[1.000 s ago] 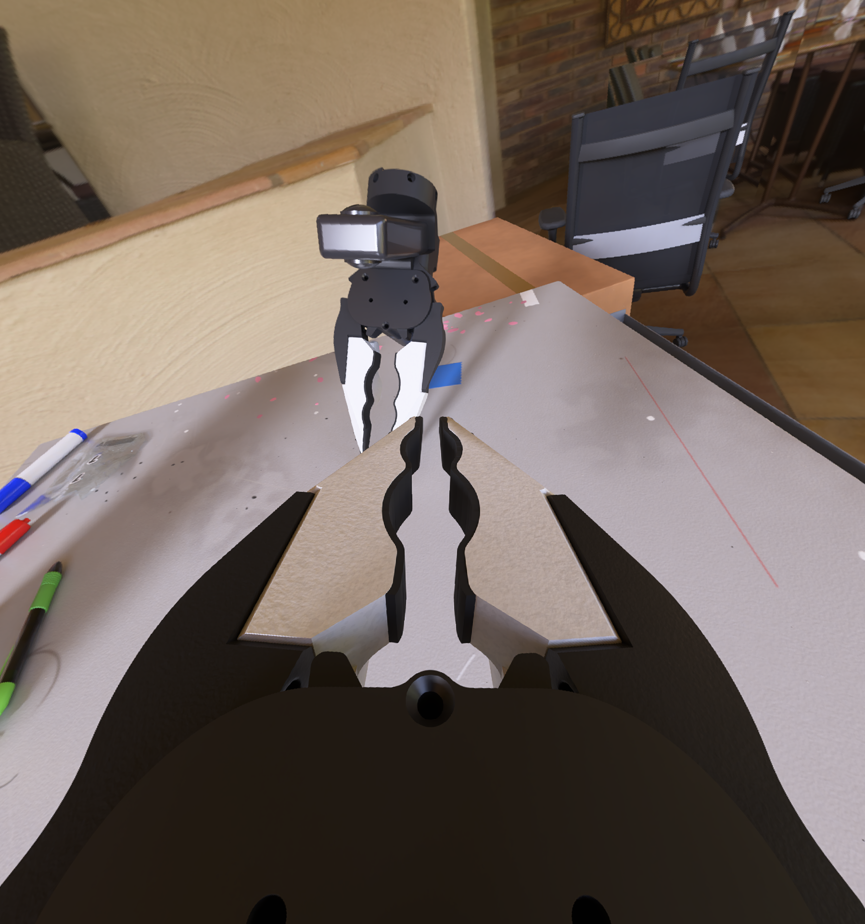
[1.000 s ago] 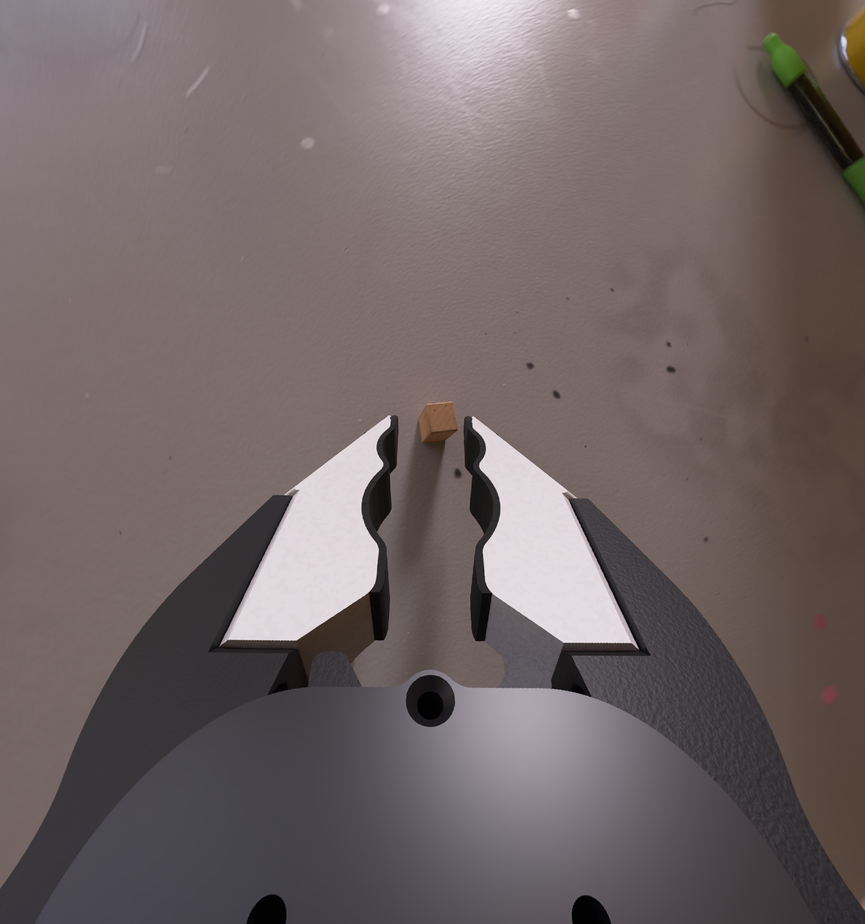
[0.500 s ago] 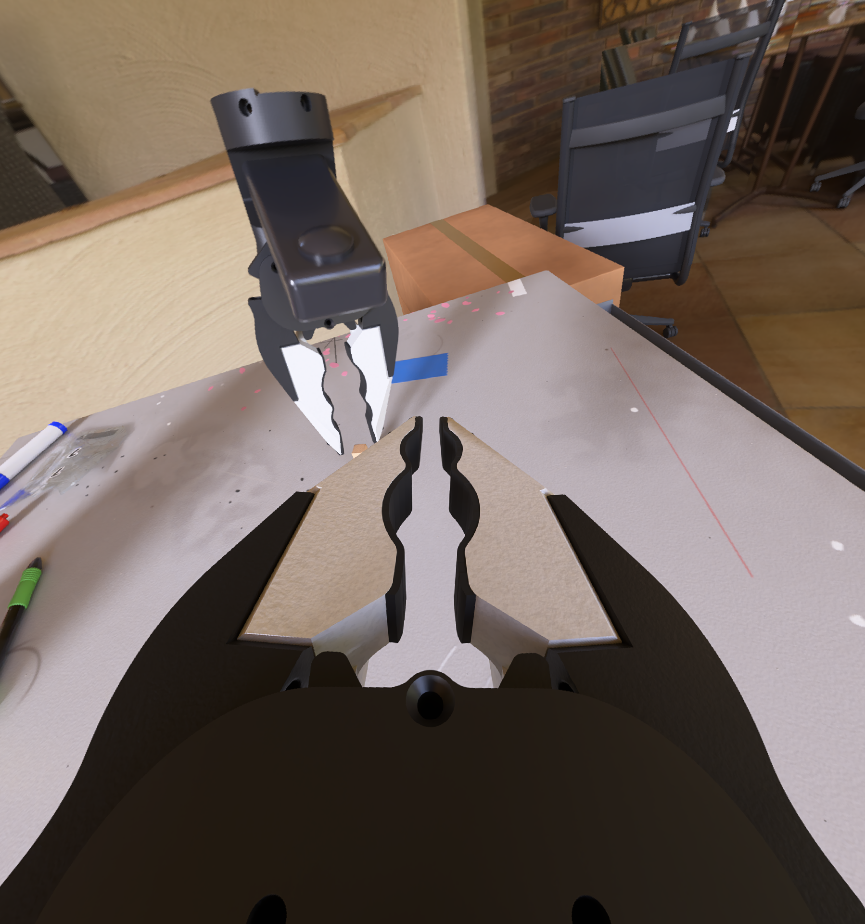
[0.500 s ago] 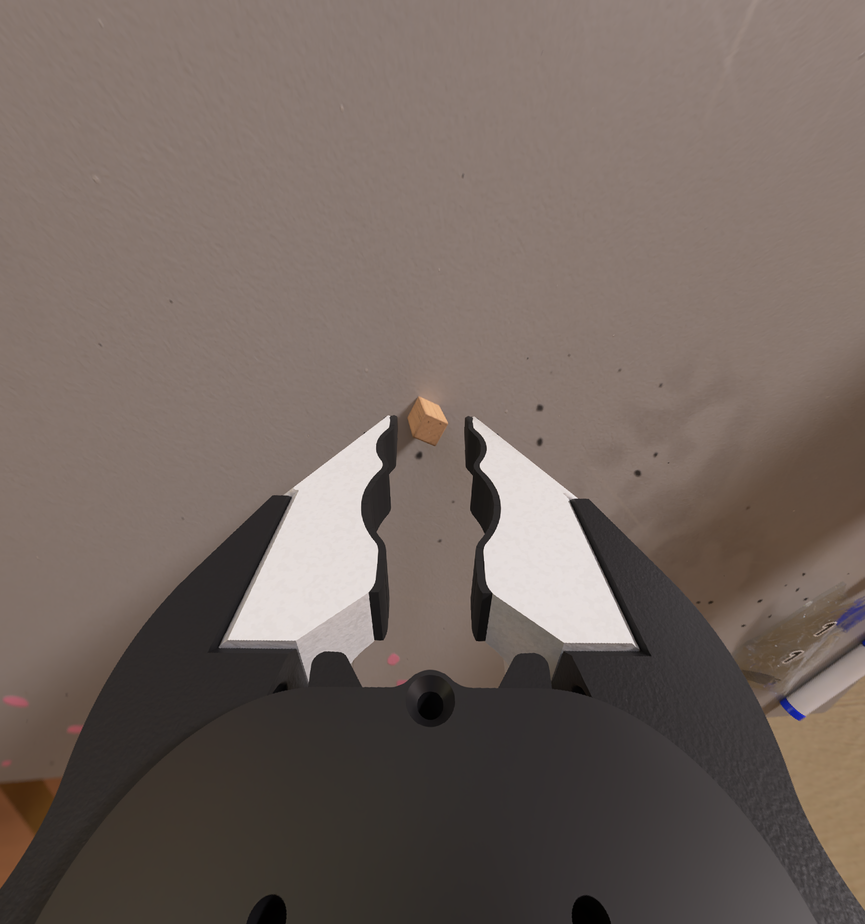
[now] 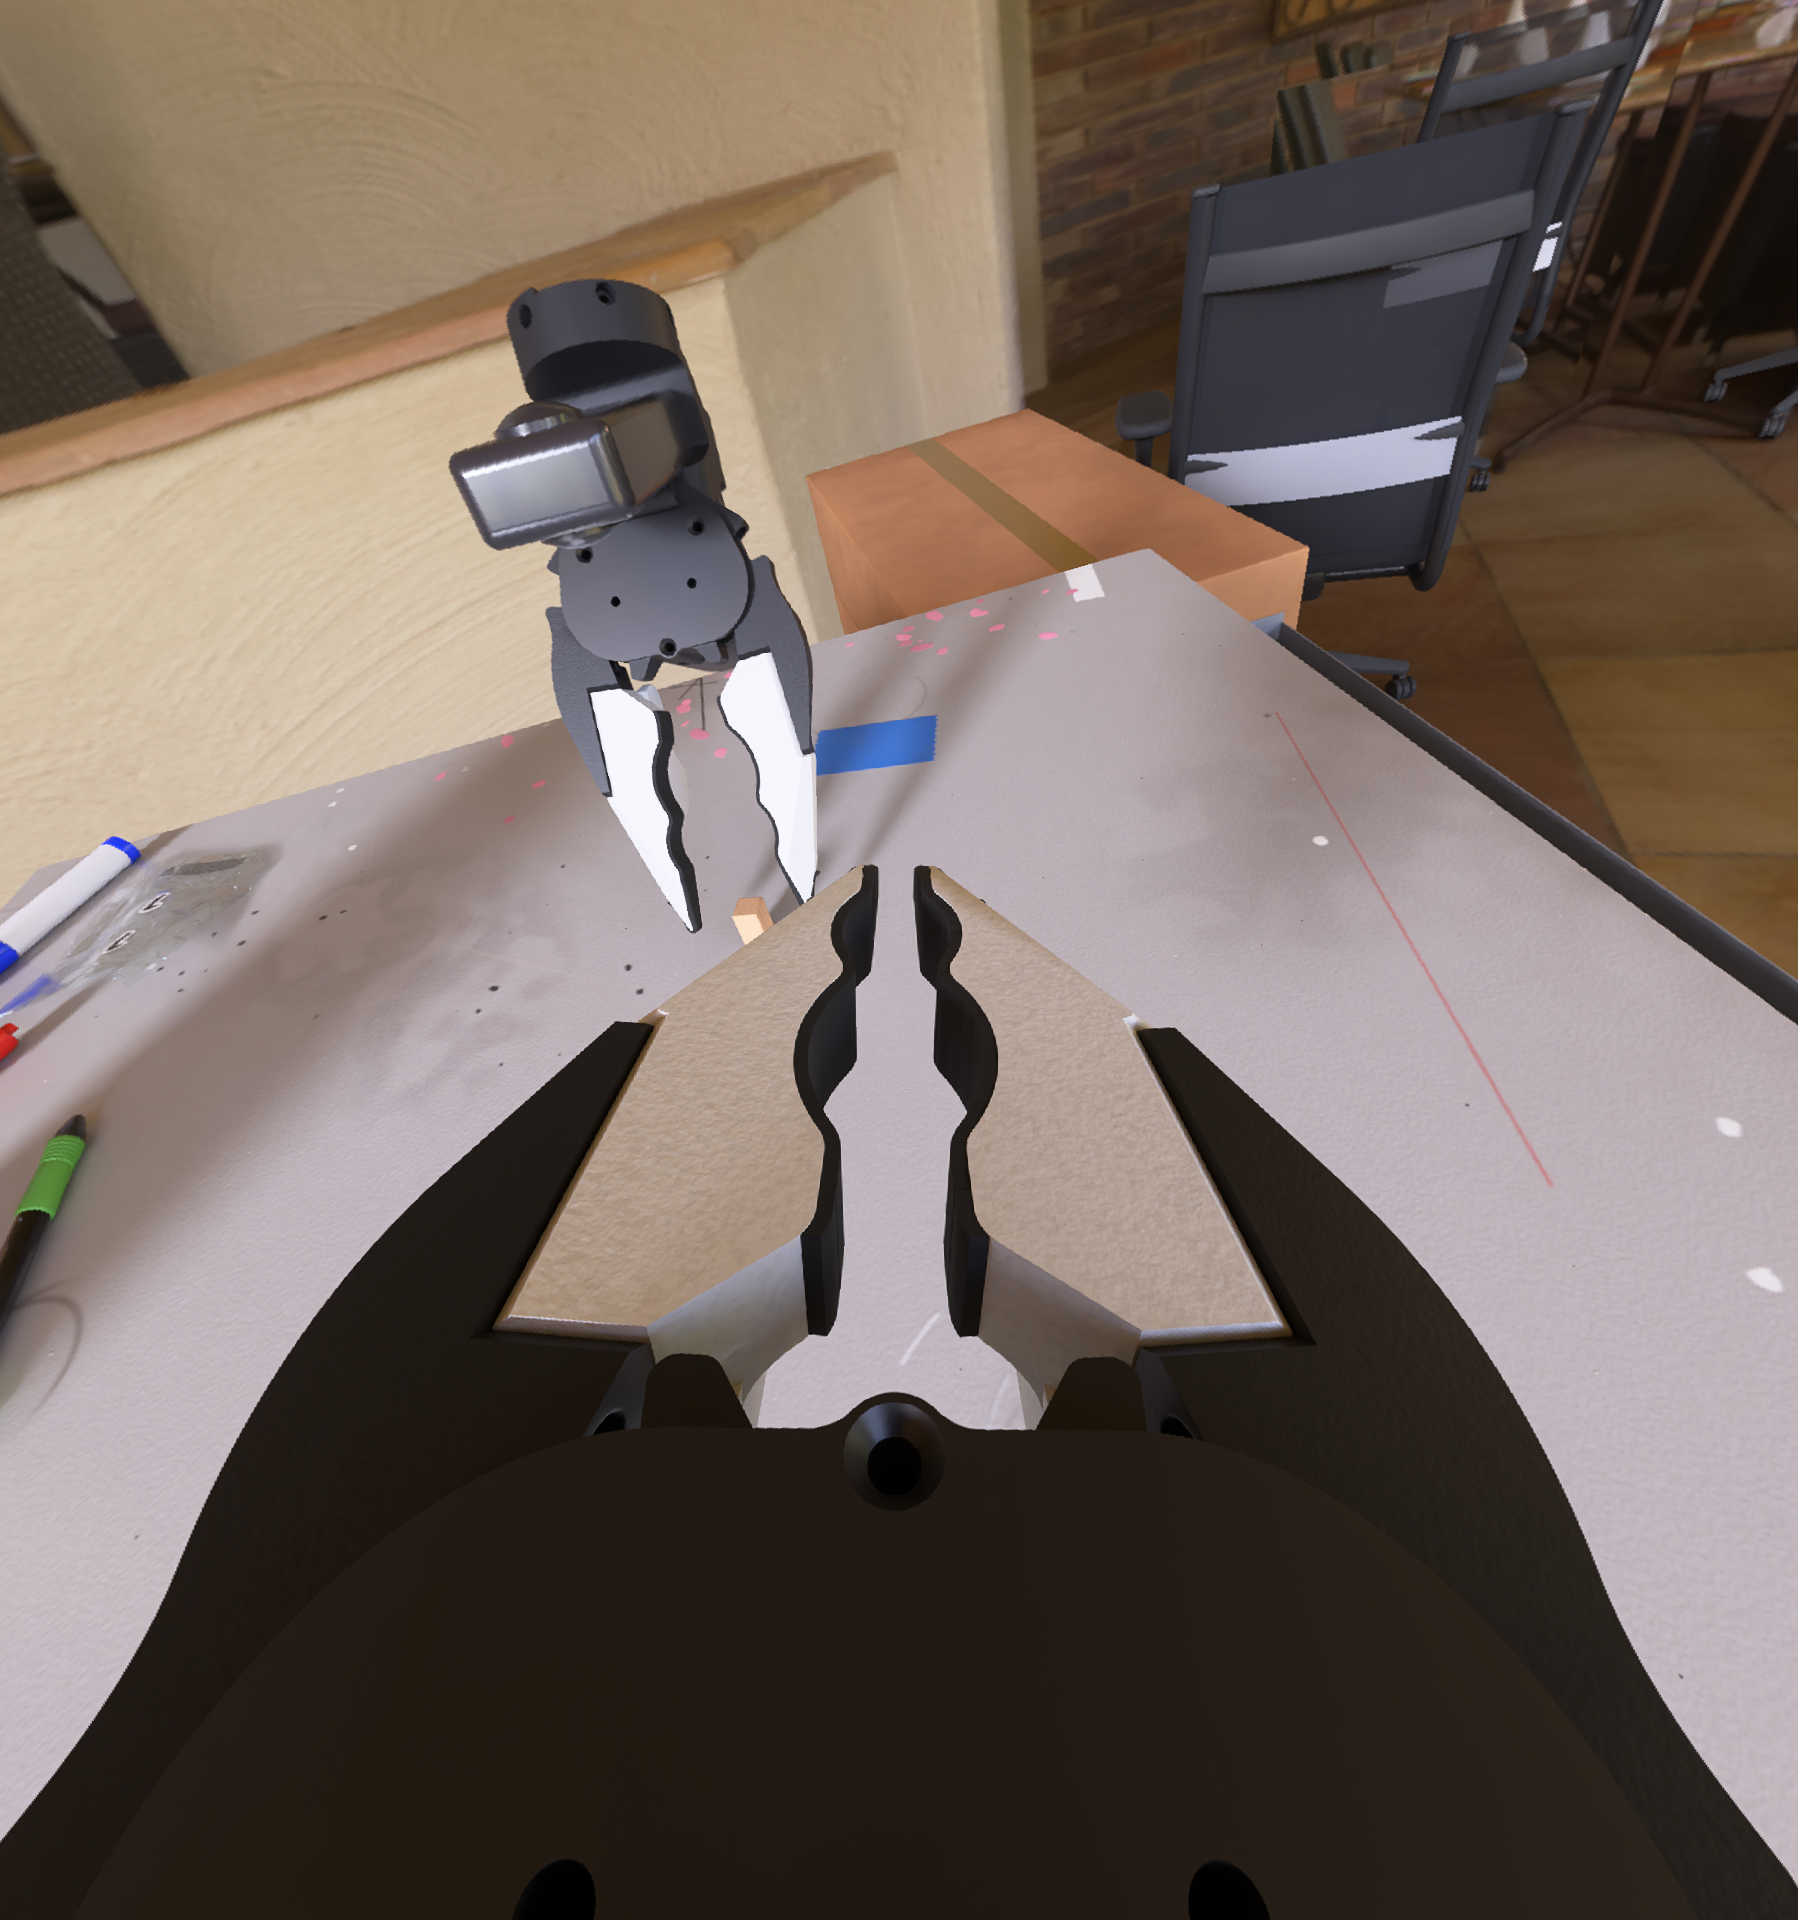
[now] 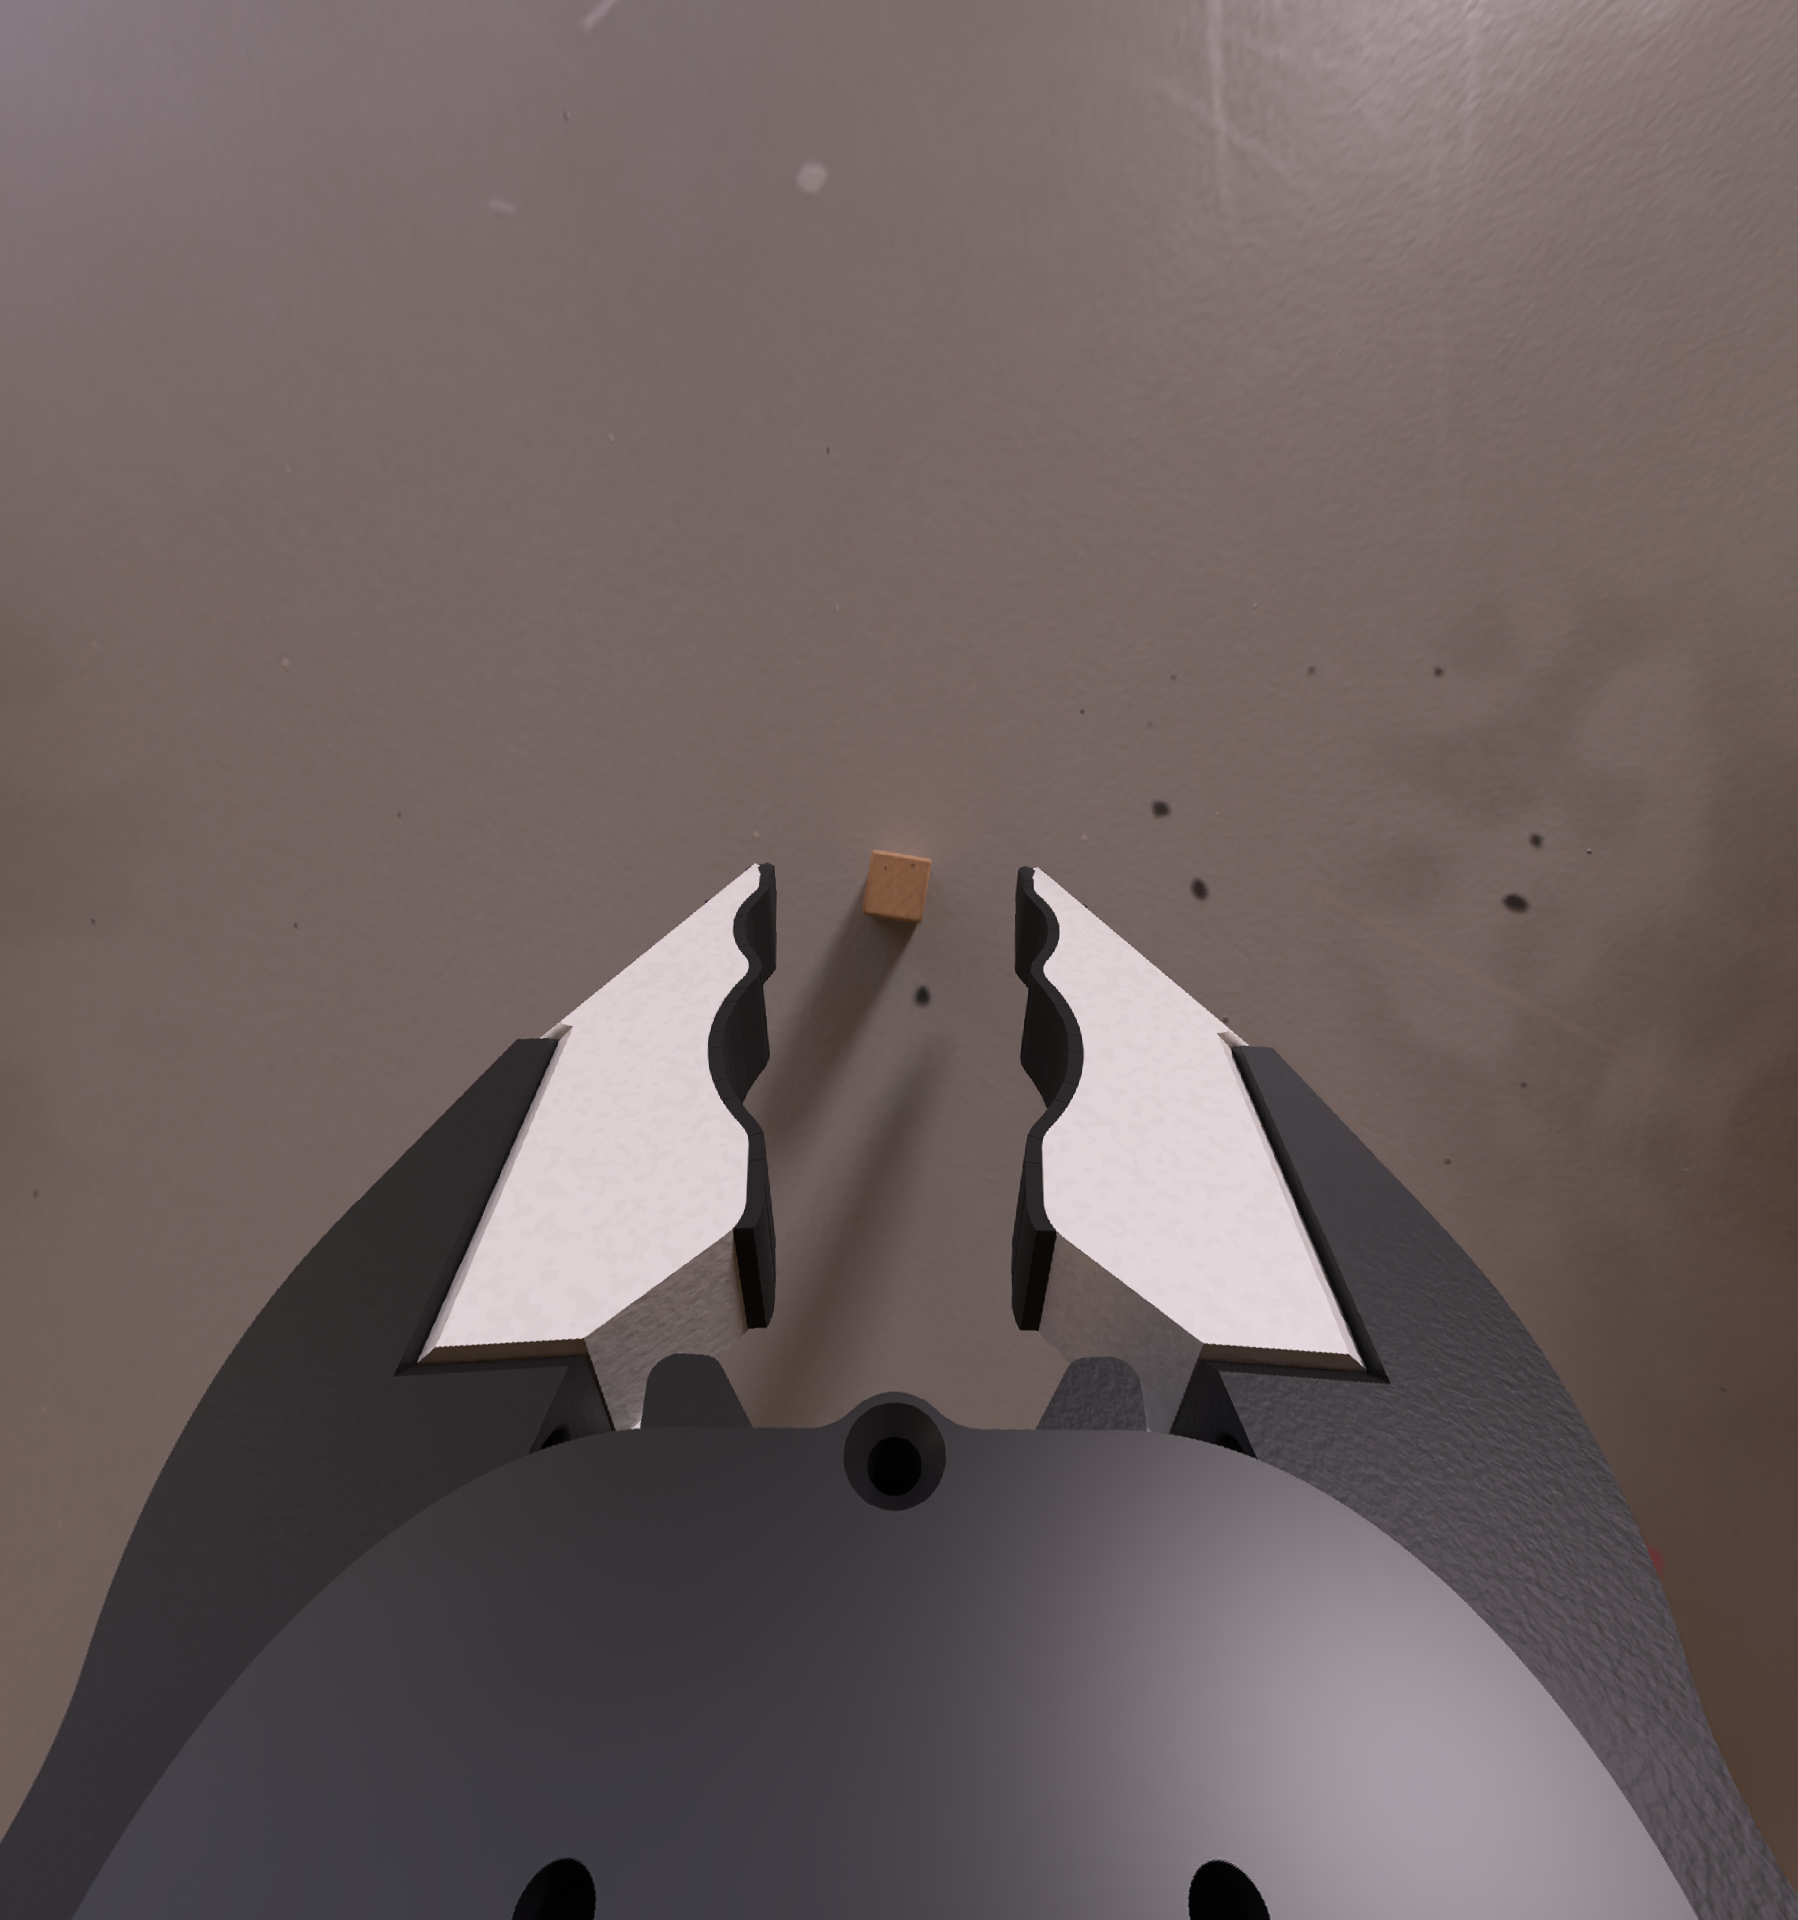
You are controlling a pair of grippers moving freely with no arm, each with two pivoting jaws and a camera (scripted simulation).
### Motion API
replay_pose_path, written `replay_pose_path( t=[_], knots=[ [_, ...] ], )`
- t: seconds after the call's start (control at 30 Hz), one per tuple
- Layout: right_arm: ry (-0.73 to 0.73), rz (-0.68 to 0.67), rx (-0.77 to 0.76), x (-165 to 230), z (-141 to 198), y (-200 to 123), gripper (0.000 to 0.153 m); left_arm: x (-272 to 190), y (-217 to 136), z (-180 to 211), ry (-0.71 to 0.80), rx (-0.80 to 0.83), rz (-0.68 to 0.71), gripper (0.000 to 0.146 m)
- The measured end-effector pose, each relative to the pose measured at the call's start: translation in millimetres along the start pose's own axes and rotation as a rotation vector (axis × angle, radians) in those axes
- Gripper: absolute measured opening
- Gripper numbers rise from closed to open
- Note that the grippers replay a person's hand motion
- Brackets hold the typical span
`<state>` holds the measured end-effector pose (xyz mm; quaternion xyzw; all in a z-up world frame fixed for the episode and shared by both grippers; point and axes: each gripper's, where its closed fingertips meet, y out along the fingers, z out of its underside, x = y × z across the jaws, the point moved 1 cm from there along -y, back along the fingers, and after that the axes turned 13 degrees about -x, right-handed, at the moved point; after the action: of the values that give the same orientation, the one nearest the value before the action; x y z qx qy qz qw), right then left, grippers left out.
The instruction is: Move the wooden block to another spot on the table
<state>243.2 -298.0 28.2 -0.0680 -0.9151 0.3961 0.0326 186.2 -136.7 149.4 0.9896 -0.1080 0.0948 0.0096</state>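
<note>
Since the right tongs (image 6: pixel 893 883) are spread wide and pointing down at the worktop (image 6: pixel 874 416), the step in hand looks like the pickup. The wooden block (image 6: pixel 897 884) sits on the worktop right in line with the gap, untouched by either fingertip, so nothing is pinched yet. From the left wrist view you can see the right tongs (image 5: pixel 744 914) hanging over it tilted, with the block (image 5: pixel 750 921) peeking out just past the tip of the left tongs (image 5: pixel 893 881), which are nearly pressed together with only a thin slit and holding nothing. To do this well I'd come straight down so the block ends up between the flat tip parts, not the wavy bits, and square the fingers to two opposite faces before closing. It's tiny, so a glancing touch could flick it away. Closing gently and evenly seems best. The pens (image 5: pixel 12 1262) off to the side are well apart, no worry there.
</note>
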Motion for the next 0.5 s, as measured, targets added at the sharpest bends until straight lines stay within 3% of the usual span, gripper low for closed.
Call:
replay_pose_path(
  t=[0.5],
  knots=[
    [0.125, 0.031, -0.190, 3.9, 3.5, 9.0, 0.038, 4.6, 4.0, 5.3, -0.028, 0.006, 0.006, 0.006]
  ],
)
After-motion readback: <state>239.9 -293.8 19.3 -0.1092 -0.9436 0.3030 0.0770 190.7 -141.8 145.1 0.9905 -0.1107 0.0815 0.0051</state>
